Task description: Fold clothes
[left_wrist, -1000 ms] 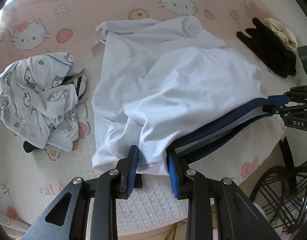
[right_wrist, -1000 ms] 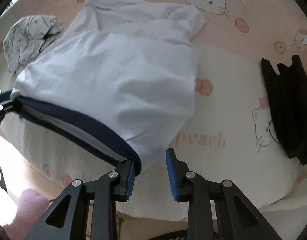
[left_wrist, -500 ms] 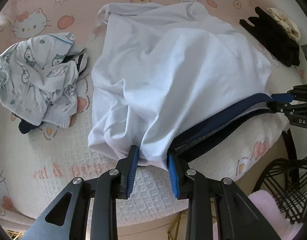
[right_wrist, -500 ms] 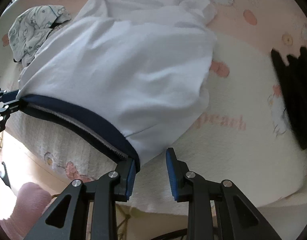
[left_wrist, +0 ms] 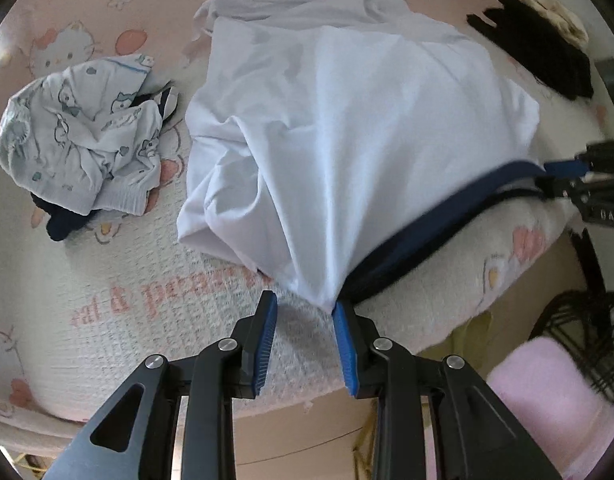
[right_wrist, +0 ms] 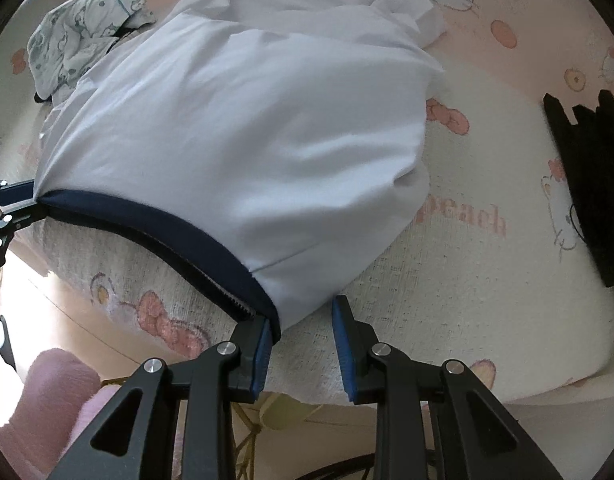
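While you stretch the white garment (left_wrist: 347,128) by its navy hem (right_wrist: 167,220) over the bed (right_wrist: 467,280) | left gripper (left_wrist: 303,316), right gripper (right_wrist: 303,316): each seems to pinch a corner (jaws narrowly parted) | tension likely flattens it for folding.

Left gripper (left_wrist: 303,312) bottom centre of my left view, pointing steeply down, jaws part-open; right gripper (right_wrist: 303,316) same pose, bottom centre of its view.
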### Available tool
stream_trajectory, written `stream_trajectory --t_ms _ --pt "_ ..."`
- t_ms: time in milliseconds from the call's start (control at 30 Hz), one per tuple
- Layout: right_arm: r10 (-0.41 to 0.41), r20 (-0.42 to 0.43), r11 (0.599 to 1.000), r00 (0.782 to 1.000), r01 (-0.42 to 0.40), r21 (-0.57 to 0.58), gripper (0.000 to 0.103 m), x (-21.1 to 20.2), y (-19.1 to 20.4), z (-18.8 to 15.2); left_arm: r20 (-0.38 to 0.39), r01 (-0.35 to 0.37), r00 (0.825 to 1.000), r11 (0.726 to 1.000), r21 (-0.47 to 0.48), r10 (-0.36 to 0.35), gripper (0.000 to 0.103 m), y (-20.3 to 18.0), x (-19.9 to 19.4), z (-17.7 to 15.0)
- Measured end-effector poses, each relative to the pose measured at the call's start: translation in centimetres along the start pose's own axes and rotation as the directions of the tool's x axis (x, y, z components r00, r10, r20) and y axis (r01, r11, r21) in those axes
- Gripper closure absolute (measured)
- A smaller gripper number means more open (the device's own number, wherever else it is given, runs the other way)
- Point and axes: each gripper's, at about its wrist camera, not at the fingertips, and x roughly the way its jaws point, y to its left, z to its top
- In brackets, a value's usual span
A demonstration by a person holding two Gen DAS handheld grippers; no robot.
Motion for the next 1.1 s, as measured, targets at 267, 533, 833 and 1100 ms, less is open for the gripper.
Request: stream_trajectory --t_ms 267,533,833,1100 --pt "-0.003 0.096 0.999 0.995 0.0 0.032 0.055 -2.2 0.2 0.8 0.184 0.039 0.983 0.993 -0.107 -0.019 0.064 1.5 -3.5 1.7" --pt "0.007 0.163 1.0 0.987 -0.002 -0.029 0.041 -4.4 1.4 1.8 0.228 0.018 0.973 0.983 -0.183 0.025 0.041 2.2 -4.7 3.8" --pt "0.059 0.173 0.998 0.983 -0.062 0.008 0.038 -4.2 0.4 2.0 0.22 -0.038 0.974 0.995 -0.094 0.058 0.041 0.6 -4.6 5.5" --pt "0.185 0.196 0.958 0.963 -0.221 0.181 0.036 -4.0 -4.1 2.2 0.229 -0.079 0.97 0.997 -0.001 0.077 0.041 -2.2 -4.2 7.9"
